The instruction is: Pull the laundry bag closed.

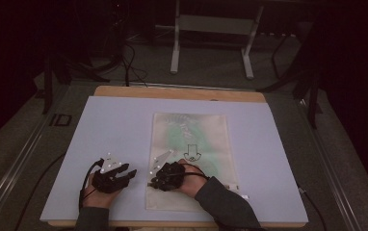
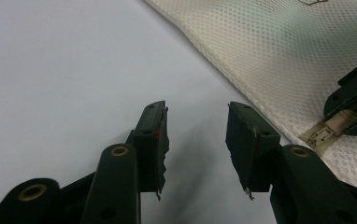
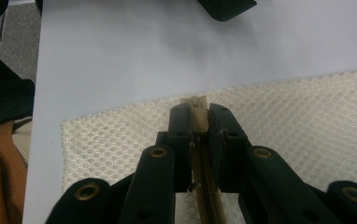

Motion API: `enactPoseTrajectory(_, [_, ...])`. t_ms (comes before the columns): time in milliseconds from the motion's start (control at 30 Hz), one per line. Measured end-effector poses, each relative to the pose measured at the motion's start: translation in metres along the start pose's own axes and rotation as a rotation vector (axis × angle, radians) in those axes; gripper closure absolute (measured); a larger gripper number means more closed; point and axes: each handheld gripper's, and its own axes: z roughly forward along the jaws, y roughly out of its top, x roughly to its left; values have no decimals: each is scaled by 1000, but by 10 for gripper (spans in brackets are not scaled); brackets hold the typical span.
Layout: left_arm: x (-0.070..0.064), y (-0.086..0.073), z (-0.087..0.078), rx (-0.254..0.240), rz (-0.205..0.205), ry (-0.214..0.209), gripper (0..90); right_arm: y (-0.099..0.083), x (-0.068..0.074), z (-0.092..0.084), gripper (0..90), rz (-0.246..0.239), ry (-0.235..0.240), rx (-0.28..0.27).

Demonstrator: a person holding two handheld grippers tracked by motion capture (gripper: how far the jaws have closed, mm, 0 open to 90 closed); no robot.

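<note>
Fingers [image 3: 198, 135] of the right gripper [image 1: 159, 179] clamp the beige zipper pull [image 3: 196, 103] of the cream mesh laundry bag [image 1: 191, 144].
Left gripper [image 1: 124, 174] sits just beside the bag's left edge on the pale grey table mat [image 1: 114, 125], jaws apart, nothing between them.

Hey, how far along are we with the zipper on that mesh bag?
Early stage. Done: the right gripper is clamped on the zipper pull at the near-left edge of the mesh bag. In hand: that grip. Left: the left gripper stands open over the table sheet beside the bag, holding nothing; the pulling itself seems still to come.
</note>
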Motion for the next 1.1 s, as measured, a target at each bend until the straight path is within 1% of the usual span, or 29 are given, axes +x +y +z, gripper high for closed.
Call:
enactPoseTrajectory(167, [-2, 0, 1, 4, 5, -15, 598, -2, 0, 1, 814, -5, 6, 6])
enactPoseTrajectory(233, [-4, 0, 1, 11, 15, -23, 613, -4, 1, 3, 815, -1, 4, 15])
enactPoseTrajectory(367, [-7, 1, 3, 16, 32, -38, 631, -5, 1, 4, 816, -3, 0, 11])
enactPoseTrajectory(400, [-9, 1, 3, 12, 33, -41, 635, -5, 2, 4, 816, -7, -2, 13])
enactPoseTrajectory(467, [-12, 3, 3, 3, 48, -52, 646, -5, 2, 4, 817, -13, -6, 23])
enactPoseTrajectory(533, [-16, 5, 5, 6, 60, -65, 663, -5, 3, 4, 817, -16, -7, 24])
enactPoseTrajectory(633, [-21, 6, 7, 15, 80, -85, 713, -6, 4, 5, 817, -21, -14, 18])
enactPoseTrajectory(667, [-22, 6, 8, 19, 87, -88, 741, -6, 4, 5, 817, -19, -14, 18])
enactPoseTrajectory(700, [-23, 6, 8, 15, 89, -100, 781, -6, 4, 5, 817, -17, -14, 16])
enactPoseTrajectory(800, [-24, 7, 7, -2, 84, -131, 885, -6, 3, 5, 817, -10, -10, 16])
enactPoseTrajectory(867, [-25, 8, 8, -7, 87, -148, 890, -6, 3, 5, 816, -8, -8, 18])
enactPoseTrajectory(967, [-28, 9, 9, -6, 93, -155, 891, -6, 3, 5, 817, -9, -7, 19])
enactPoseTrajectory(1100, [-33, 10, 13, 8, 110, -167, 891, -6, 3, 5, 817, -6, -7, 17])
